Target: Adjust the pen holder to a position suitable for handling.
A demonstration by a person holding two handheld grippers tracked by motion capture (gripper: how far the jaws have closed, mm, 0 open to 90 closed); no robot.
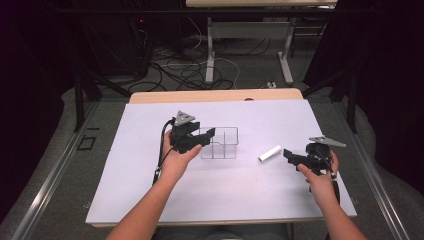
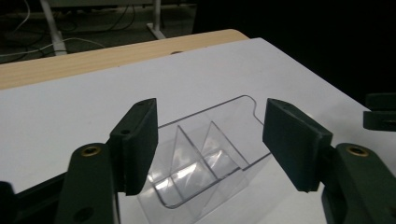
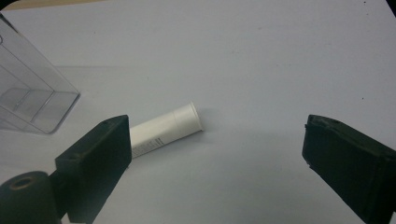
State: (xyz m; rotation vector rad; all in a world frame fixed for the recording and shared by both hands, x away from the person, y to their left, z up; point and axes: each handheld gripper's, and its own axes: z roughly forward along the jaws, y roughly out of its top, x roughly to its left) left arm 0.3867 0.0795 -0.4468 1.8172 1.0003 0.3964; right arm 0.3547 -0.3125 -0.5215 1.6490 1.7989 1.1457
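We see a clear glossy plastic organizer [image 2: 201, 158], a smooth white matt tube [image 3: 163, 130], and matt black fingers [image 2: 137, 140].

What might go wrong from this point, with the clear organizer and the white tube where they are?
The left gripper stands open around the clear organizer, pads off its walls; a careless withdrawal may nudge or tip the light box. The white tube lies on its side on the table, so it may roll when the open right gripper closes on it.

Bare white table sheet [image 1: 150, 200] around; clear plastic divided organiser box [image 1: 222, 145] blocking centre, small white plastic tube [image 1: 270, 153] lying just right, open gap between.
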